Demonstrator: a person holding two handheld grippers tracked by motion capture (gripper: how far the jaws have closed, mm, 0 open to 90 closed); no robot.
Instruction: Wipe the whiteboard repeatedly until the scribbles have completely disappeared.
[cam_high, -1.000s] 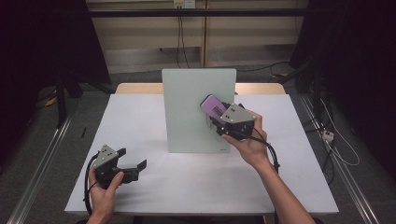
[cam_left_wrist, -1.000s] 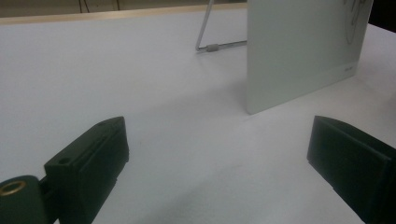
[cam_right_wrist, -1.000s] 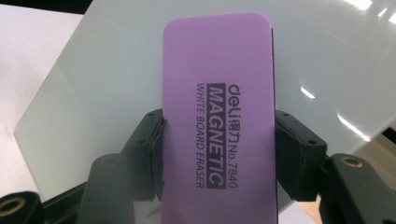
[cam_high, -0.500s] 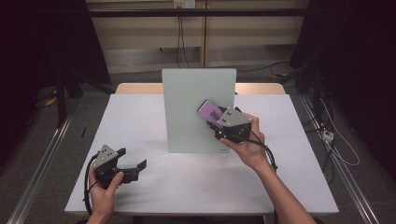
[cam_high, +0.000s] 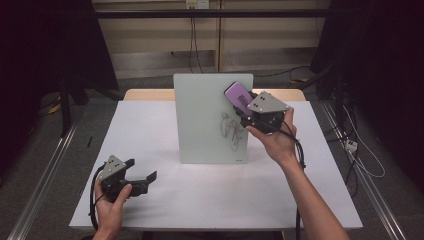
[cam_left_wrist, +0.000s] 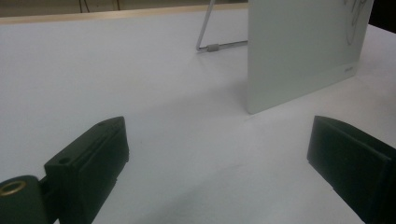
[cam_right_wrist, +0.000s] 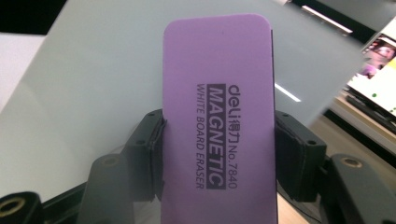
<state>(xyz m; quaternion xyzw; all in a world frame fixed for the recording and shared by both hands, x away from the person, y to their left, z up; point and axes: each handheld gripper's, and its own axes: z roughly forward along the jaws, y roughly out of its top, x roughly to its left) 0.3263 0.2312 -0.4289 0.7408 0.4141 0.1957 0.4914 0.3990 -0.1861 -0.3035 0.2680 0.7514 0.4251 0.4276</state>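
Observation:
A pale upright whiteboard (cam_high: 205, 120) stands on the white table (cam_high: 150, 125), with a black scribble (cam_high: 231, 131) on its right half. My right gripper (cam_high: 245, 106) is shut on a purple whiteboard eraser (cam_high: 237, 96), held against the board's upper right, just above the scribble. In the right gripper view the eraser (cam_right_wrist: 219, 116) sits clamped between both jaws, with the board (cam_right_wrist: 93, 74) right behind it. My left gripper (cam_high: 142, 176) rests low near the table's front left, open, nothing between its jaws. The left gripper view looks across the table (cam_left_wrist: 116, 93) at the board's lower corner (cam_left_wrist: 299, 56).
A wire stand (cam_left_wrist: 210, 44) props the board from behind. Beyond the table's far wooden edge (cam_high: 150, 94) are cables and a dark floor. A metal rail (cam_high: 45, 170) runs along the left of the table.
My right hand has carried the eraser up the board, from its lower right to its upper right corner, and the scribble beneath now shows. The left gripper has stayed put.

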